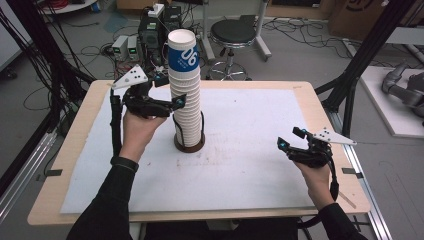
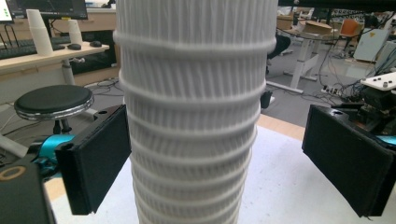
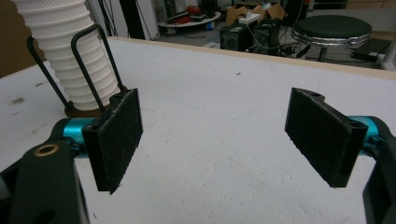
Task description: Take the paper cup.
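A tall stack of white ribbed paper cups (image 1: 185,90) stands in a holder with a brown base (image 1: 189,146) and black wire loops (image 3: 88,60), near the middle of the white mat. The top cup (image 1: 183,52) carries a blue band. My left gripper (image 1: 170,91) is at mid-height of the stack (image 2: 191,116), which stands between its open jaws. The left pad (image 2: 95,161) sits close against the cups and the right pad (image 2: 350,163) is well clear. My right gripper (image 1: 290,138) hovers low over the mat at the right, open (image 3: 219,135) with nothing between its pads.
The white mat (image 1: 240,165) covers a wooden table (image 1: 75,150). A black round stool (image 1: 232,32) stands on the floor beyond the far edge, with electronics boxes (image 1: 127,47) and cables beside it. Black frame posts (image 1: 360,60) rise at the right.
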